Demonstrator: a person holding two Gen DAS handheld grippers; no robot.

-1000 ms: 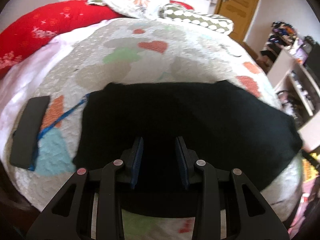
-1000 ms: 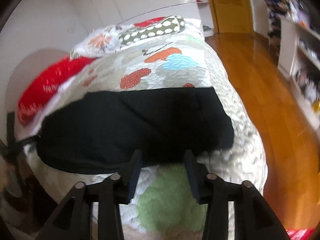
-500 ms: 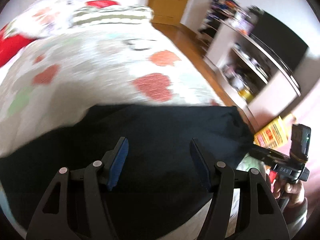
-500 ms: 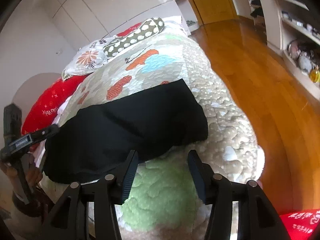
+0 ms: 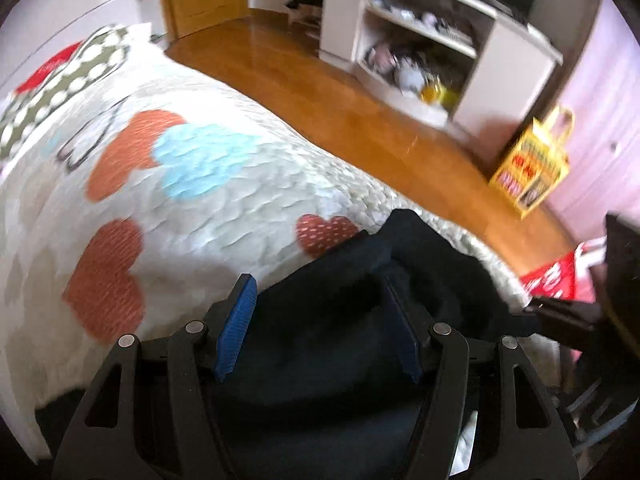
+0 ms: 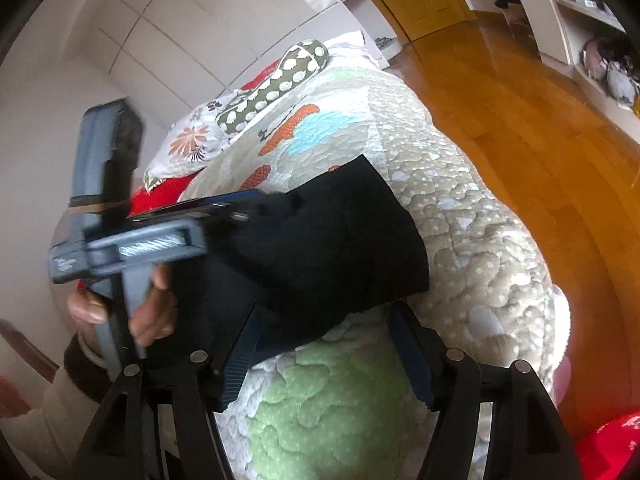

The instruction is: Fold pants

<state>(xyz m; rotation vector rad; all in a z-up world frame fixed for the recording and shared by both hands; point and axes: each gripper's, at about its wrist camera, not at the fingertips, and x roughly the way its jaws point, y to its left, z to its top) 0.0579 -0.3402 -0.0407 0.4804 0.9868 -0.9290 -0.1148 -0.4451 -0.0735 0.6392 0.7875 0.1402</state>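
On the bed, the quilt [image 6: 472,216] with its heart patches makes a broad soft work surface, which is probably why the folding is done here and not on the wood floor [image 6: 532,120] to the right. The black pants [image 6: 340,240] lie across the near end of the quilt, near its right edge, already laid into a thick flat band; the far right corner is square, while the near hem sags toward the green patch [image 6: 332,420]. In the left wrist view the same pants [image 5: 332,340] bunch up into a soft ridge at their right end. The left gripper [image 5: 320,320], worked by the person's hand [image 6: 156,312], reaches in from the left, angled down over that ridge; its jaws have just been opening and now stand spread, the cloth below and between them, the blue pads [image 5: 236,328] not visibly pressing it. I judge it is being set to take the bunched end. The right gripper [image 6: 320,356] hangs over the near hem, jaws also just opened wider and spread, straddling the hem without pinching it. Likely both are placed to catch one end together, so the band can be carried over as a single layer without twisting.
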